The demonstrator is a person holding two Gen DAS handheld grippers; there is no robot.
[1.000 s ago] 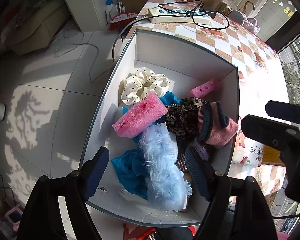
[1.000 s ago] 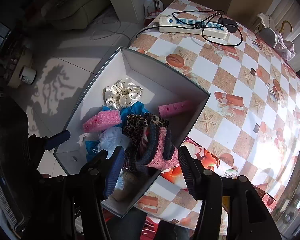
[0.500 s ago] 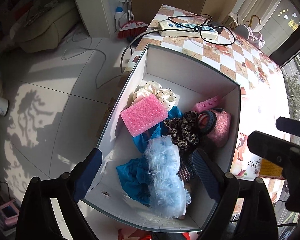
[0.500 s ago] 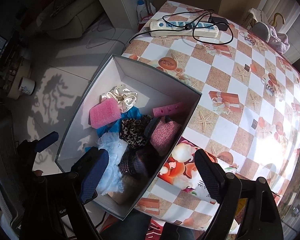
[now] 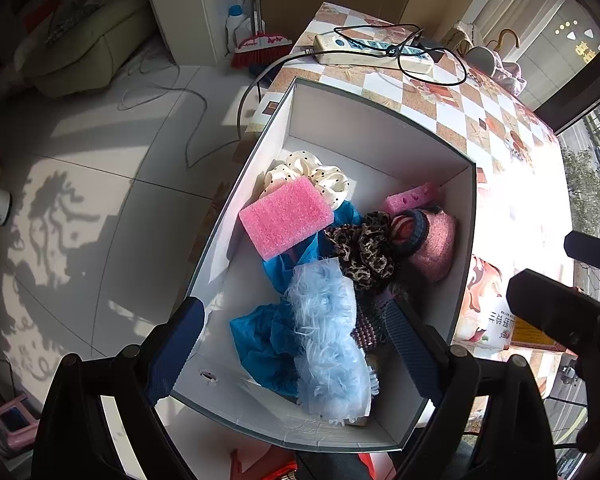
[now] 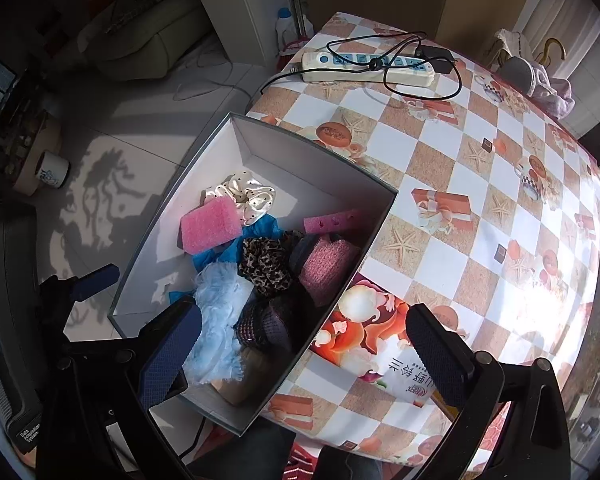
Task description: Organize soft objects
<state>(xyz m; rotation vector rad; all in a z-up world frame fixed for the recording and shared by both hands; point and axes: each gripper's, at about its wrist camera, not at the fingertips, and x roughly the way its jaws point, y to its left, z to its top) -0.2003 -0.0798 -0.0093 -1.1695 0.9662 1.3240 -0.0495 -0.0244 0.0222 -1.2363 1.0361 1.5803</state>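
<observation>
A white box (image 5: 380, 128) at the table's left edge holds the soft things. A pink foam block (image 5: 286, 218) lies partly on a dotted white scrunchie (image 5: 324, 172). Beside them are a leopard scrunchie (image 5: 364, 250), a pink knitted piece with a navy cuff (image 5: 436, 244), a smaller pink foam piece (image 5: 410, 198), a fluffy light-blue piece (image 5: 328, 340) and blue cloth (image 5: 260, 344). My left gripper (image 5: 292, 344) hangs open above the box's near end, holding nothing. My right gripper (image 6: 302, 346) hovers over the box's near right corner (image 6: 300, 156), its jaws opening and empty; the pink knit (image 6: 326, 266) lies loose below.
The checked table (image 6: 480, 200) carries a power strip with a black cable (image 6: 368, 66) at the far end and a colourful packet (image 6: 372, 340) against the box. On the tiled floor to the left are a mug (image 6: 54, 168), a red broom (image 5: 260, 46) and a loose cord.
The right gripper's jaws spread wide and let go of the pink knitted piece, which now lies in the box. The pink foam block settled flat by the scrunchie. The left jaws widened slightly.
</observation>
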